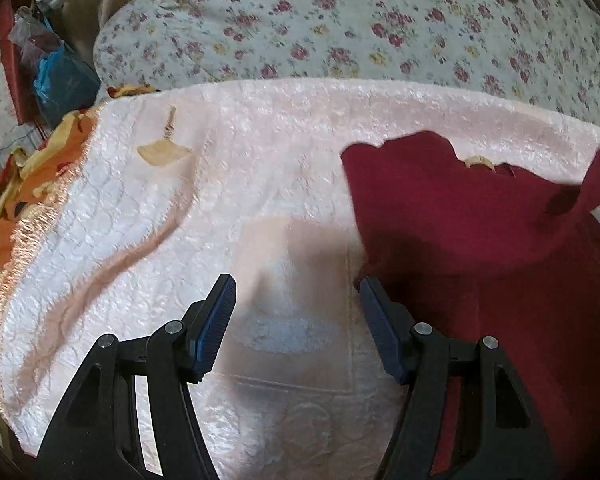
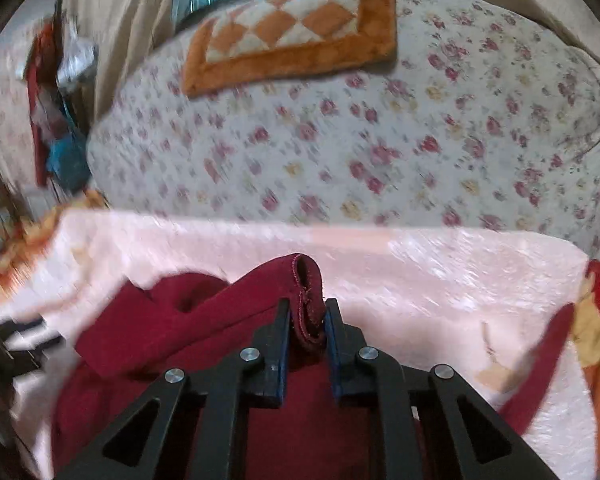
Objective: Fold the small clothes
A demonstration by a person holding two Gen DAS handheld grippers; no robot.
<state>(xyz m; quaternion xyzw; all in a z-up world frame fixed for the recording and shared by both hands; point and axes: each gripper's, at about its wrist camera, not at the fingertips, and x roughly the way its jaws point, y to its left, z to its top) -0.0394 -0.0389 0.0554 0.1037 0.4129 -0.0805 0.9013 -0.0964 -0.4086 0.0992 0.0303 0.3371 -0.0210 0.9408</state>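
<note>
A dark red garment [image 1: 460, 224] lies on a pale pink textured blanket [image 1: 220, 184], at the right in the left wrist view. My left gripper [image 1: 298, 286] is open and empty, low over the blanket, its right finger at the garment's left edge. My right gripper [image 2: 307, 308] is shut on a bunched hem of the red garment [image 2: 172, 332] and holds it lifted, the cloth trailing down to the left. The right wrist view is blurred by motion.
A floral quilt [image 1: 340, 28] covers the bed beyond the blanket. An orange and white checked mat [image 2: 296, 32] lies on the quilt near the window. An orange and yellow patterned cloth [image 1: 24, 184] lies under the blanket's fringed left edge. Bags and clutter [image 1: 60, 76] stand far left.
</note>
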